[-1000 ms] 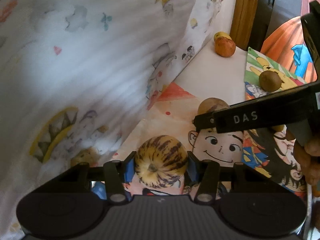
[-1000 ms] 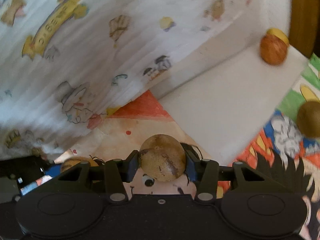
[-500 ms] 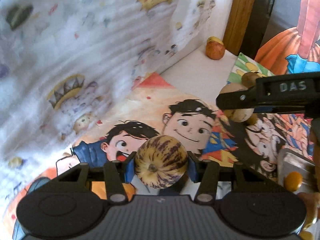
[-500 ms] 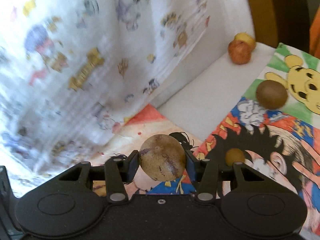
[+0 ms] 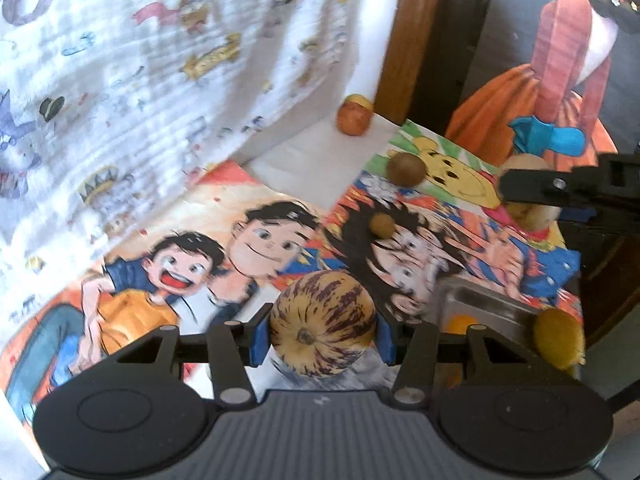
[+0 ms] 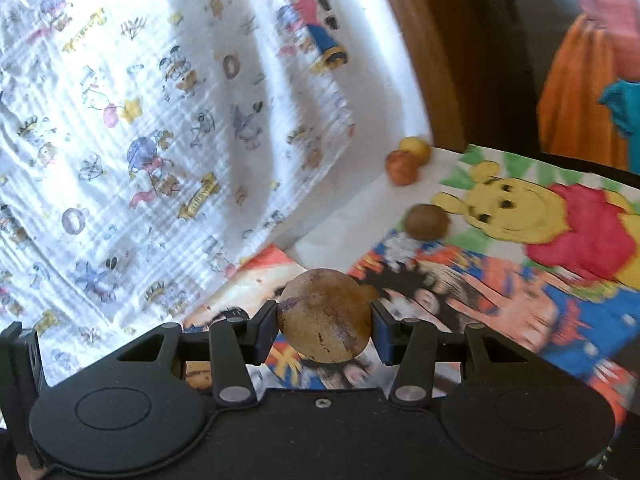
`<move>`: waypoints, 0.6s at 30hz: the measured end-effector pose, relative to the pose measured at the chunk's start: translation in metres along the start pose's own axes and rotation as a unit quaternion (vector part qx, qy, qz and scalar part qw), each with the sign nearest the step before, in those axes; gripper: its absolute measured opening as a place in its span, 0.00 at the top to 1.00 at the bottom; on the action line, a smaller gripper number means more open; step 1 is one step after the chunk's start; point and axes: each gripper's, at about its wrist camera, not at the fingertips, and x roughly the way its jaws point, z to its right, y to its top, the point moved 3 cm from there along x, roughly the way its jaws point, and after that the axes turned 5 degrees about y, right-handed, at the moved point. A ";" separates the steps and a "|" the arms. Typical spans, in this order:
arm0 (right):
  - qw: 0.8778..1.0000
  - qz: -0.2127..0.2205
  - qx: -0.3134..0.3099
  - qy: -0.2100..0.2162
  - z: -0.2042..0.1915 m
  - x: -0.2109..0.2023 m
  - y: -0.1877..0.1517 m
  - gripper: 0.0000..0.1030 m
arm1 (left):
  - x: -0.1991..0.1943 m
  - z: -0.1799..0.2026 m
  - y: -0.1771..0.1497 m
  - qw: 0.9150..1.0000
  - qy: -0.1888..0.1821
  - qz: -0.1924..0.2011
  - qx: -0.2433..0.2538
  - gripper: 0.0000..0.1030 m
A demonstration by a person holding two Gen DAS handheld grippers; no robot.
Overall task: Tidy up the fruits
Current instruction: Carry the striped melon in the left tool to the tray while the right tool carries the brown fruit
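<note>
My left gripper [image 5: 322, 334] is shut on a yellow fruit with purple stripes [image 5: 322, 322], held above the cartoon-printed table cover. My right gripper [image 6: 324, 326] is shut on a round tan fruit with brown marks [image 6: 324, 316]; it also shows at the right edge of the left wrist view [image 5: 528, 208]. A metal tray [image 5: 484, 304] holding an orange fruit [image 5: 462, 324] lies at the lower right. A yellow-green fruit [image 5: 558, 338] sits by the tray's right side.
On the table lie a brown kiwi [image 5: 406, 168] [image 6: 426, 222], a small tan fruit [image 5: 382, 224], and an orange-red fruit [image 5: 352, 120] [image 6: 402, 168] with a yellow one [image 6: 416, 148] behind it. A white patterned cloth [image 5: 140, 80] hangs along the left. A wooden post [image 5: 408, 40] stands behind.
Both grippers have pulled back and swung right, each keeping its fruit. The metal tray and the yellow-green fruit have come into the left wrist view.
</note>
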 end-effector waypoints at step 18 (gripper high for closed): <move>0.995 -0.078 0.019 -0.063 0.019 -0.065 -0.127 0.51 | -0.050 0.053 -0.089 0.995 -0.040 -0.078 0.052 0.47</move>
